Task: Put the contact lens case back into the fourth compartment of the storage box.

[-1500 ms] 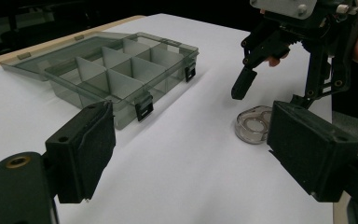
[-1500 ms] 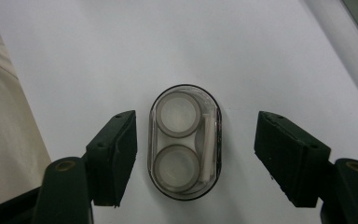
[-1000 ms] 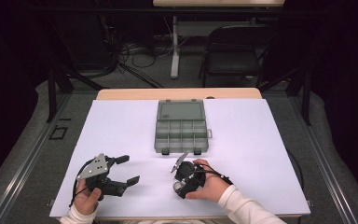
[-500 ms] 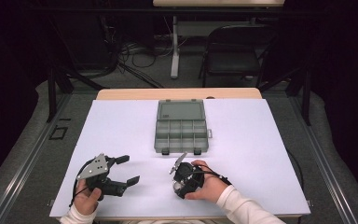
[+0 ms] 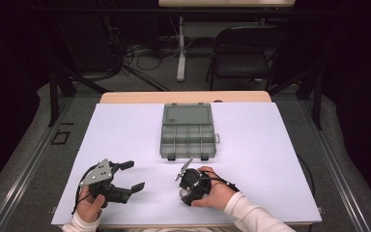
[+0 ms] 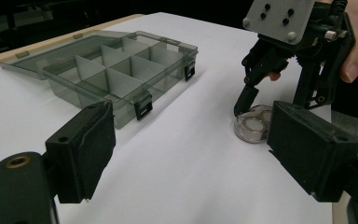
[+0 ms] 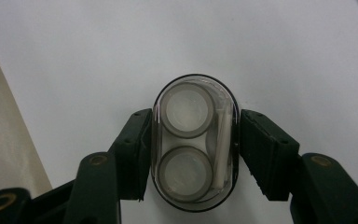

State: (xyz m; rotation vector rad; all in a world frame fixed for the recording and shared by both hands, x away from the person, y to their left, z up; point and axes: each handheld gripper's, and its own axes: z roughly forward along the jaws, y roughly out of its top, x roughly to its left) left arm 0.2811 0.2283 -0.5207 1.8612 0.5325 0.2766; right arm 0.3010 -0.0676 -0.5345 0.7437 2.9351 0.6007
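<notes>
At the lower centre of the high view, a clear oval case [image 7: 194, 142] with two round wells is clamped on the white table [image 5: 270, 145] by the right gripper [image 7: 193, 154], whose jaws have just been closing. The left gripper [image 5: 130, 175] is held open at the lower left. An open compartment box [image 5: 188, 133] is seen above.

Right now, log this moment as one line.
right tongs: closing on clear oval case | left tongs: open, idle | organizer box: lid open | case on table
</notes>
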